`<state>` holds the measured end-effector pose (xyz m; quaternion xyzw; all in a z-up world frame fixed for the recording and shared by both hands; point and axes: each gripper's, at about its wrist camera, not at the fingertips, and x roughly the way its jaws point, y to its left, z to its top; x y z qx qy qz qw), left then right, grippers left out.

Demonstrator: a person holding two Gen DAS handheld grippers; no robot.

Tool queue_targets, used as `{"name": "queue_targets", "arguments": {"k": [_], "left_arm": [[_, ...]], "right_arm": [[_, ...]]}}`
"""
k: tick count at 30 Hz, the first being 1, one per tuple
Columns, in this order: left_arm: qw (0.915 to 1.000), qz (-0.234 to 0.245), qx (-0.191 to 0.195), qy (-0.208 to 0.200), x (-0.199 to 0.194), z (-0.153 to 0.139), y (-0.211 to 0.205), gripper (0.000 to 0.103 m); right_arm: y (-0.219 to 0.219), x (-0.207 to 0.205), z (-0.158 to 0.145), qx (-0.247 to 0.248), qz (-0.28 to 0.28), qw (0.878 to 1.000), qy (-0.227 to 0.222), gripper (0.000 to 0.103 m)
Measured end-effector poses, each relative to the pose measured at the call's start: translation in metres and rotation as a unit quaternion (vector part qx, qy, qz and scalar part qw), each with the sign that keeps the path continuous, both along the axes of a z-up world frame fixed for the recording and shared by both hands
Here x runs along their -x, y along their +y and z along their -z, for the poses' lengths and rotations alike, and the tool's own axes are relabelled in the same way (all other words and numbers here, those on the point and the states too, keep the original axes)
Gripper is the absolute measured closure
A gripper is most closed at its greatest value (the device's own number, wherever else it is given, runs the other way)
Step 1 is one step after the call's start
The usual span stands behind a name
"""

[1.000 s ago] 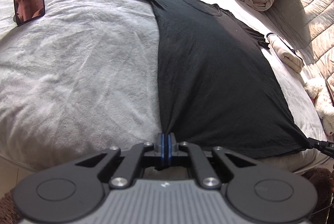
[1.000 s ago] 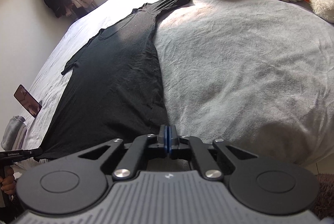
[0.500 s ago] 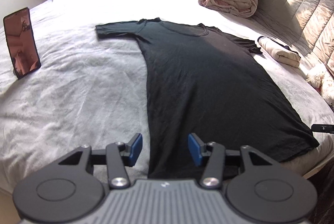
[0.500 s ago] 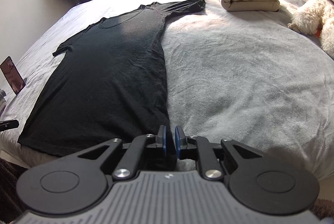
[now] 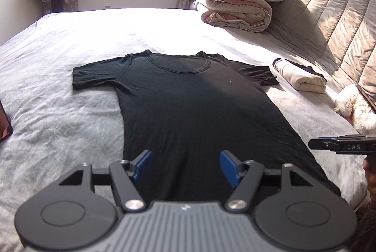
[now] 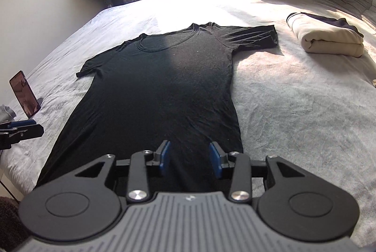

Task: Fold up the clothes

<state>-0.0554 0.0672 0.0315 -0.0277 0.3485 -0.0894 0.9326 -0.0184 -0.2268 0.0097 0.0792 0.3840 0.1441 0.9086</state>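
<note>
A black T-shirt [image 5: 188, 106] lies flat and spread out on the grey bed [image 5: 58, 129], collar far, hem near the bed's front edge. It also shows in the right wrist view [image 6: 164, 92]. My left gripper [image 5: 185, 166] is open and empty above the hem, a little raised. My right gripper [image 6: 189, 159] is open and empty above the hem near its right corner. The right gripper's tip shows at the right edge of the left wrist view [image 5: 338, 146]. The left gripper's tip shows at the left edge of the right wrist view [image 6: 23, 129].
A folded cream garment [image 5: 300, 78] lies right of the shirt, also in the right wrist view [image 6: 329, 38]. A rolled duvet and pillow [image 5: 237, 9] sit by the headboard. A white plush toy [image 5: 352, 108] lies far right. A phone [image 6: 24, 94] stands at the left.
Both grippers were shut on the hem corners a second ago. They let go, opened wide and rose, and the shirt now lies flat.
</note>
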Motion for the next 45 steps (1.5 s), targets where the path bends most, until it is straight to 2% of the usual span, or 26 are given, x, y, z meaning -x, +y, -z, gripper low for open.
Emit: {"name": "queue_targets", "arguments": {"k": [4,10,16,21,25,30,34,36,37,38,39,42,45], "left_arm": [[0.9999,0.002,-0.013,0.004,-0.032,-0.005,-0.012,0.033],[0.9993,0.006,-0.028,0.023,-0.086,0.003,-0.031,0.029],[0.9994,0.008,-0.014,0.031,-0.138,0.014,-0.046,0.025],[0.9996,0.002,-0.015,0.023,-0.183,0.02,-0.058,0.024],[0.9997,-0.016,-0.012,0.016,-0.222,0.027,-0.066,0.024],[0.9981,-0.06,-0.011,0.012,-0.267,0.045,-0.078,0.024],[0.995,-0.099,0.007,0.011,-0.292,0.064,-0.084,0.024],[0.9931,-0.118,0.001,0.005,-0.298,0.075,-0.086,0.024],[0.9923,-0.124,-0.003,0.005,-0.3,0.082,-0.087,0.024],[0.9914,-0.131,-0.007,0.002,-0.3,0.088,-0.087,0.024],[0.9904,-0.137,-0.01,-0.012,-0.298,0.095,-0.088,0.024],[0.989,-0.137,-0.035,-0.044,-0.289,0.105,-0.095,0.023],[0.9898,-0.129,-0.044,-0.042,-0.292,0.101,-0.097,0.023]], "right_arm": [[-0.006,-0.034,-0.004,-0.012,0.015,1.0,-0.002,0.059],[-0.015,-0.085,0.0,-0.025,0.034,0.999,0.002,0.057],[-0.025,-0.129,0.014,-0.029,0.051,0.998,0.015,0.055],[-0.04,-0.166,0.024,-0.042,0.089,0.995,0.02,0.055],[-0.058,-0.195,0.028,-0.065,0.131,0.989,0.016,0.055],[-0.082,-0.23,0.036,-0.069,0.203,0.977,0.016,0.053],[-0.099,-0.251,0.051,-0.087,0.247,0.965,0.021,0.053],[-0.101,-0.258,0.059,-0.09,0.262,0.961,0.017,0.053],[-0.098,-0.258,0.06,-0.079,0.268,0.96,0.007,0.055],[-0.095,-0.259,0.061,-0.068,0.273,0.96,-0.002,0.063],[-0.092,-0.259,0.063,-0.058,0.277,0.959,-0.01,0.075],[-0.087,-0.26,0.066,-0.039,0.281,0.959,-0.027,0.094],[-0.088,-0.259,0.062,-0.035,0.27,0.962,-0.034,0.098]]}}
